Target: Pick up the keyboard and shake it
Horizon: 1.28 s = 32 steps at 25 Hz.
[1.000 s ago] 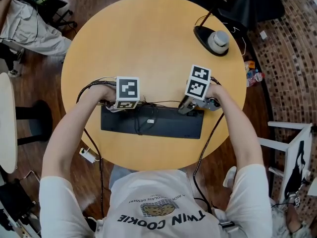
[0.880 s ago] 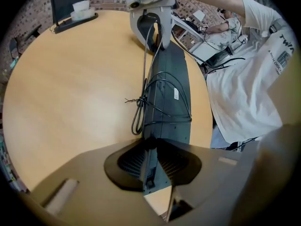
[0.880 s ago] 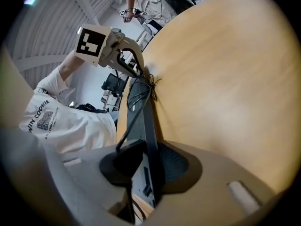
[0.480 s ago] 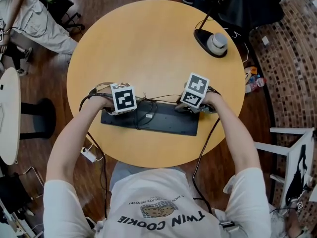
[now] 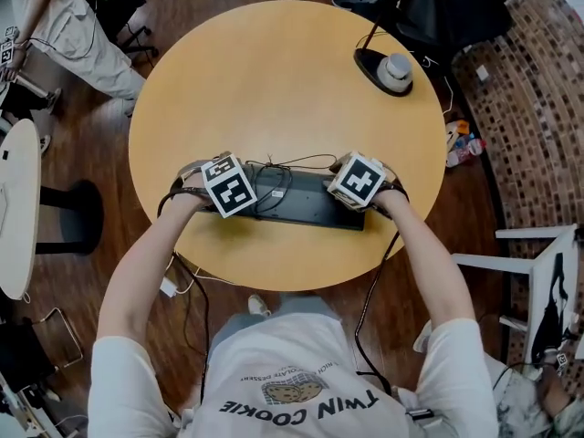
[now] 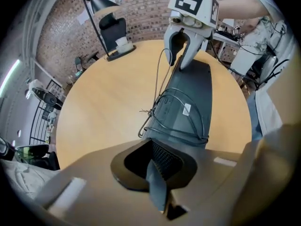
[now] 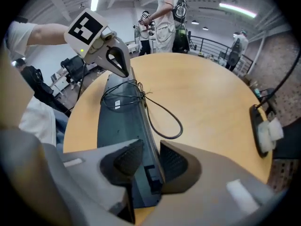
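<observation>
A dark keyboard [image 5: 301, 199] lies across the near part of the round wooden table [image 5: 274, 80], underside up, with a white label and its cable [image 5: 274, 185] bundled on it. My left gripper [image 6: 157, 166] is shut on the keyboard's left end [image 6: 181, 112]. My right gripper [image 7: 149, 161] is shut on the right end, its pads [image 7: 173, 161] pressing both sides of the keyboard's edge [image 7: 120, 121]. In the head view the marker cubes hide both sets of jaws. A loop of cable [image 7: 167, 121] trails onto the tabletop. Whether the keyboard is clear of the table I cannot tell.
A black desk lamp base [image 5: 383, 67] with a white object on it stands at the table's far right. A white table [image 5: 14, 208] is at the left. Black cables hang off the near edge [image 5: 187, 272]. People [image 7: 164, 13] stand beyond the table.
The keyboard has moved from the table's near edge toward its middle, and both grippers moved with it. The left gripper's cube has tilted over the keyboard's left end.
</observation>
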### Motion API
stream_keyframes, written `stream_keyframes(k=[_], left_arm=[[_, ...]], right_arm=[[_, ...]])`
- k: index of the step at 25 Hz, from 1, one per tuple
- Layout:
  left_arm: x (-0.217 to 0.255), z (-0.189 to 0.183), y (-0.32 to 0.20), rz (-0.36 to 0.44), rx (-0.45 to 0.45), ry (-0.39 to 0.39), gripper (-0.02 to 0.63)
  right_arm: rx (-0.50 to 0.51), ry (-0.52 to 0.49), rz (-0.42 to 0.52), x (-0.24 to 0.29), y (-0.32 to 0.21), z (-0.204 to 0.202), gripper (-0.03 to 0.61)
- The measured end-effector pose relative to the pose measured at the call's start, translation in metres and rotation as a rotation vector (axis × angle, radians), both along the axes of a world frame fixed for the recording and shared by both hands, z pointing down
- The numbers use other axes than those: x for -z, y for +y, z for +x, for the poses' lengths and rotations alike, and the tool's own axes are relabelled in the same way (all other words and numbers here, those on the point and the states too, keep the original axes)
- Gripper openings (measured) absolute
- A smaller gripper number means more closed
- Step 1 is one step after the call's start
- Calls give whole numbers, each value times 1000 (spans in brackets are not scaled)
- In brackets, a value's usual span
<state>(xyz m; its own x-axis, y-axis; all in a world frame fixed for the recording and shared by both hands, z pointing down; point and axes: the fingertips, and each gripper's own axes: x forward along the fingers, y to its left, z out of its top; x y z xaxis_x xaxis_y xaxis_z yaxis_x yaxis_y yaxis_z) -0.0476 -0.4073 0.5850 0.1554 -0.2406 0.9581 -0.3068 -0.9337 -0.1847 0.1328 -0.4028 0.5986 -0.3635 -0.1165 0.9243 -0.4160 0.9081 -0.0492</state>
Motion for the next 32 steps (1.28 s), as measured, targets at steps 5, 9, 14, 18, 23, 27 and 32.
stream_keyframes(k=[5,9,14,18,23,27,32], left_arm=[[33,9,26,95,110,195,8],[51,8,71,134,122,288,8],[71,-7,131,188,161,386,8],[86,-14,180,221,196,483,8],[106,-5,231,236,217,602,8],[120,8,269,242,289,731,8],[140,30,329,275,374,844,8]], right_arm=[[-98,-75,116,23,31,-16,107],[-157,-106,153,42,80,-33,106],[-252,-173,185,64,147,-61,104],[-336,-203,219,71,202,-79,95],[-427,-277,245,84,266,-93,72],[-513,-352,294,101,302,-100,43],[-614,-466,381,138,347,-94,31]])
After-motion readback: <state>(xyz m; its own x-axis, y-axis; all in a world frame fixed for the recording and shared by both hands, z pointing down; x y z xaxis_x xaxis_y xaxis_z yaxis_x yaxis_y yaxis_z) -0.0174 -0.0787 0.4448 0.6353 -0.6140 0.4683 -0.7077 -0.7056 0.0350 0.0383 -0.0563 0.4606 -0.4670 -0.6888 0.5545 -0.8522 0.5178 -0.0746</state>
